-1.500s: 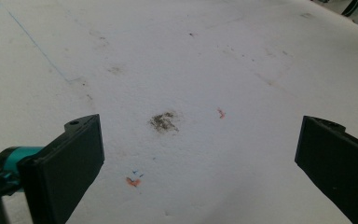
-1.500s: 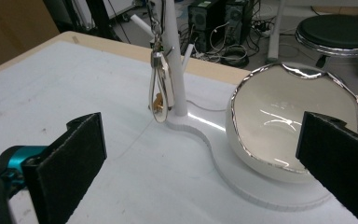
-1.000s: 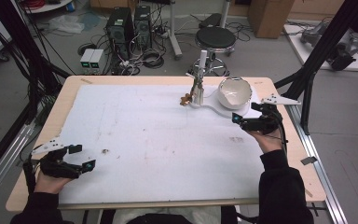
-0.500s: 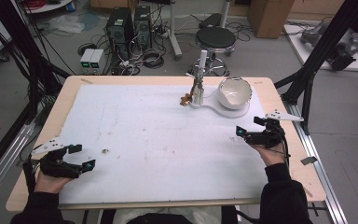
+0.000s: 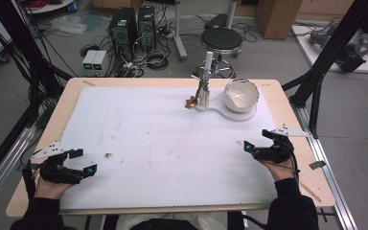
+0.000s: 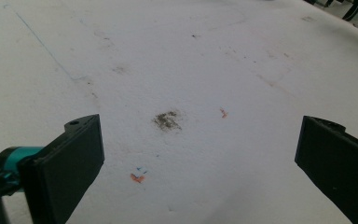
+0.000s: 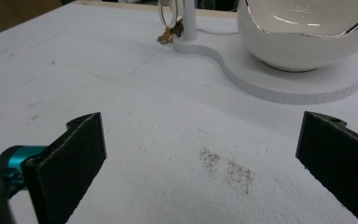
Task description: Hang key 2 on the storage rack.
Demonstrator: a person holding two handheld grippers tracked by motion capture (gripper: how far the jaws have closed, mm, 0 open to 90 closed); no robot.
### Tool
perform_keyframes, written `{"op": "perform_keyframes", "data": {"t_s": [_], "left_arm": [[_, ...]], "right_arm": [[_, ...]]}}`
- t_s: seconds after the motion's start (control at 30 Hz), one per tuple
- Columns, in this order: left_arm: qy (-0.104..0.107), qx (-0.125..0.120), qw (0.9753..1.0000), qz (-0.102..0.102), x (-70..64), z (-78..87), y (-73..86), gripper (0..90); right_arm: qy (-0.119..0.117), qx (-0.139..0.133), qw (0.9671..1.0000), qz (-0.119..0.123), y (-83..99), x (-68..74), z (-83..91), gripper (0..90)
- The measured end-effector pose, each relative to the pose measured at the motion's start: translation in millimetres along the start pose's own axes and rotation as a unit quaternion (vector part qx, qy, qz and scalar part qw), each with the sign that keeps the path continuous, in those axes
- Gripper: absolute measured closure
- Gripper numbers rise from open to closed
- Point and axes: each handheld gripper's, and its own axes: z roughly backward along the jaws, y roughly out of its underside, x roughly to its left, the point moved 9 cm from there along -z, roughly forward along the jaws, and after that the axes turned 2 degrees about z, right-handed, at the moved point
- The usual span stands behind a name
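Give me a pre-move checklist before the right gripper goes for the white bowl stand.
1. Right gripper open and empty: ok.
2. Left gripper open, parked near the table's front left: ok.
3. Path across the white mat to the bowl: ok, nothing between.
4. Bowl seated upright on its white base: ok.
5. Small brown piece hanging by the post: cannot tell if attached.

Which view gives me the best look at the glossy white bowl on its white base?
The right gripper view: the glossy white bowl sits close and large on its white base, just ahead of the open right gripper. The high view shows the bowl small, at the table's far side.
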Motion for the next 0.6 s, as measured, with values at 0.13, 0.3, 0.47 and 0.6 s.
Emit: {"op": "perform_keyframes", "data": {"t_s": [0.13, 0.3, 0.47, 0.6], "left_arm": [[-0.001, -0.002, 1.0, 0.002, 0.6, 1.2, 0.3, 1.7], [-0.002, -0.002, 1.0, 0.002, 0.8, 1.9, 0.9, 1.7], [-0.002, -0.002, 1.0, 0.003, 0.7, 1.3, 1.0, 1.7], [-0.002, 0.002, 1.0, 0.002, 0.8, 0.4, 1.9, 1.7]], "right_arm": [[0.002, 0.008, 1.0, 0.004, 8.6, 0.8, 1.4, 0.7], [0.002, 0.006, 1.0, 0.006, 15.7, 1.3, 4.8, 0.7], [-0.001, 0.008, 0.9998, 0.015, 24.4, 4.5, 8.0, 0.7], [0.001, 0.014, 0.9998, 0.014, 29.7, 5.2, 8.7, 0.7]]}}
